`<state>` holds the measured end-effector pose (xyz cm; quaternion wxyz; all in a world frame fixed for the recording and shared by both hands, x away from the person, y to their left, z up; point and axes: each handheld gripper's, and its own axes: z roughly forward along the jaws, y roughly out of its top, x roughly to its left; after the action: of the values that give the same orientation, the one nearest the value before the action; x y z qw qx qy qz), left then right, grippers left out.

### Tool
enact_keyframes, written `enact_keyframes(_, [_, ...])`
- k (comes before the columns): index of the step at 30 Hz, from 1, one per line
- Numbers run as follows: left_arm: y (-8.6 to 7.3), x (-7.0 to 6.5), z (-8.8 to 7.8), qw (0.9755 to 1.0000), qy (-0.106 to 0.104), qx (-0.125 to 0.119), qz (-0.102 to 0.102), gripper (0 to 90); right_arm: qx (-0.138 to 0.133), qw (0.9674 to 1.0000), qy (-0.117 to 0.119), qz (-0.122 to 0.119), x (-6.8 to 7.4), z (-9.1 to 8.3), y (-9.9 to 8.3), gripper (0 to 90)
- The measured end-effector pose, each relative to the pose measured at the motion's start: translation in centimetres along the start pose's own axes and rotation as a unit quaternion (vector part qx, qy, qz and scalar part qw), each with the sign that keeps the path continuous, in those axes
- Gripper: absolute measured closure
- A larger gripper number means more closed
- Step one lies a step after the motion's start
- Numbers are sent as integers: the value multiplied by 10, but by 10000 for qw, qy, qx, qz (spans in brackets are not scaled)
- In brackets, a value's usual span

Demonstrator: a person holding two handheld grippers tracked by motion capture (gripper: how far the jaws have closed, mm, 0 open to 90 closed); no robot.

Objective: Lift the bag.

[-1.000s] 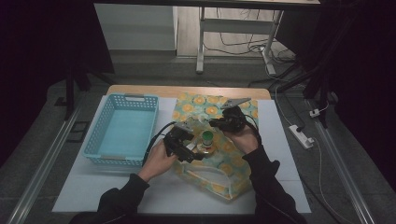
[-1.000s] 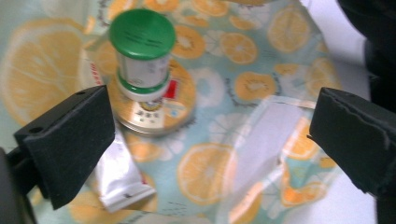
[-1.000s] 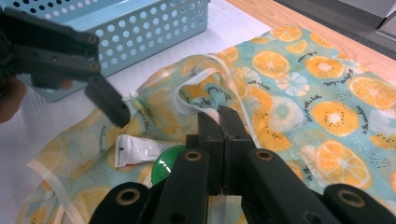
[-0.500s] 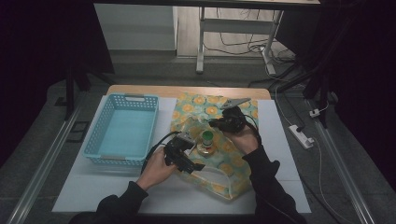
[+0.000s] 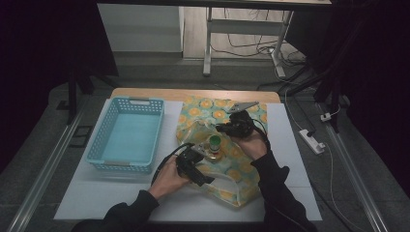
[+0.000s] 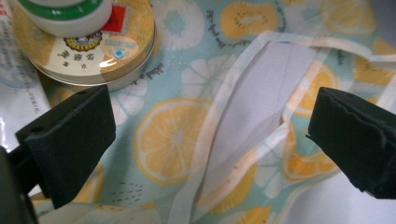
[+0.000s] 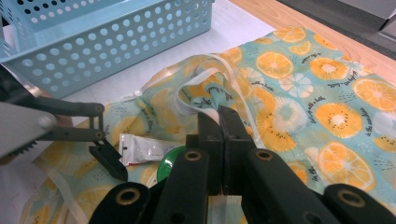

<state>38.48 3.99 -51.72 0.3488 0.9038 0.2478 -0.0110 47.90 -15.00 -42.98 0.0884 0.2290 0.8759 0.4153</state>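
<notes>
I have the tabletop [image 5: 145, 193] carrying a blue basket [image 5: 126, 135] toward its left edge and a fruit-print bag [image 5: 241, 169] lying flat right of centre, with a round tin [image 6: 88, 51] and a green-capped bottle [image 5: 214, 143] sitting at the bag's mouth. I judge this the bag-opening step: my right hand-held gripper [image 7: 219, 116] is clenched on the bag's pale handle strap [image 7: 205, 79], lifting that side. My left hand-held gripper [image 6: 210, 140] is released, jaws wide over the near strap [image 6: 219, 154]. Next I need to settle over that strap and close squarely. Since a second ago, my left hand has dropped toward the near edge, away from the tin; the right has held.
</notes>
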Motion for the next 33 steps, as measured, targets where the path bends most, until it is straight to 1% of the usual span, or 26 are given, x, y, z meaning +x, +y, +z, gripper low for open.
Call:
enact_keyframes(1, [-1, 0, 2, 10000, 2, 17, 3, 9, -1, 10000, -2, -5, 0, 0, 0, 892])
enact_keyframes(3, [-2, 1, 6, 9998, 124, 122, 56, 7, 0, 10000, -2, -2, 0, 0, 0, 892])
enact_keyframes(5, [-3, 1, 9, 9997, 183, 161, 85, 11, 4, 10000, -3, 1, 0, 0, 0, 892])
enact_keyframes(7, [-5, 1, 12, 9994, 275, 189, 83, 31, 7, 10000, -1, -17, 0, 0, 0, 892])
enact_keyframes(9, [-6, 1, 13, 9987, 415, 253, 144, 57, 7, 10000, 0, -15, -1, 0, 0, 892])
enact_keyframes(12, [-7, 0, 12, 9973, 630, 284, 246, 130, 3, 10000, -6, -16, -1, 0, -1, 892])
enact_keyframes(13, [-7, -1, 11, 9965, 725, 302, 299, 173, 2, 10000, -4, -14, -1, 0, -1, 892])
enact_keyframes(15, [-7, 0, 8, 9963, 731, 324, 301, 241, 3, 10000, -4, -16, -1, 0, -1, 892])
enact_keyframes(16, [-7, 0, 7, 9965, 715, 300, 298, 289, 6, 10000, -3, -15, -1, 0, -1, 892])
enact_keyframes(17, [-7, 0, 6, 9965, 696, 312, 334, 352, 8, 10000, -4, -14, -1, 0, -1, 892])
enact_keyframes(18, [-7, 0, 5, 9965, 698, 333, 327, 407, 13, 10000, -1, -16, -1, 1, -1, 892])
enact_keyframes(19, [-7, 0, 4, 9966, 694, 351, 280, 448, 10, 10000, 0, -15, -1, 1, -1, 892])
enact_keyframes(20, [-6, 0, 3, 9966, 699, 372, 234, 504, 12, 10000, 1, -16, -1, 1, -1, 892])
enact_keyframes(21, [-6, 0, 2, 9966, 701, 387, 203, 581, 19, 10000, -1, -17, 0, 1, -1, 892])
enact_keyframes(23, [-6, 2, 1, 9969, 661, 418, 119, 688, 35, 10000, 1, -22, 0, 1, -1, 892])
enact_keyframes(26, [-7, 4, -1, 9973, 598, 421, 8, 810, 58, 10000, 9, -22, 0, 2, -1, 892])
enact_keyframes(28, [-7, 5, -1, 9975, 566, 428, -77, 855, 70, 10000, 12, -27, 0, 2, -1, 893])
enact_keyframes(29, [-7, 5, -1, 9973, 570, 445, -153, 876, 74, 10000, 15, -13, 0, 2, -1, 893])
enact_keyframes(31, [-5, 6, -2, 9966, 560, 505, -325, 886, 75, 10000, 23, -22, 0, 2, -1, 893])
enact_keyframes(33, [-4, 5, -4, 9960, 582, 531, -423, 888, 71, 10000, 29, -18, 1, 1, -1, 893])
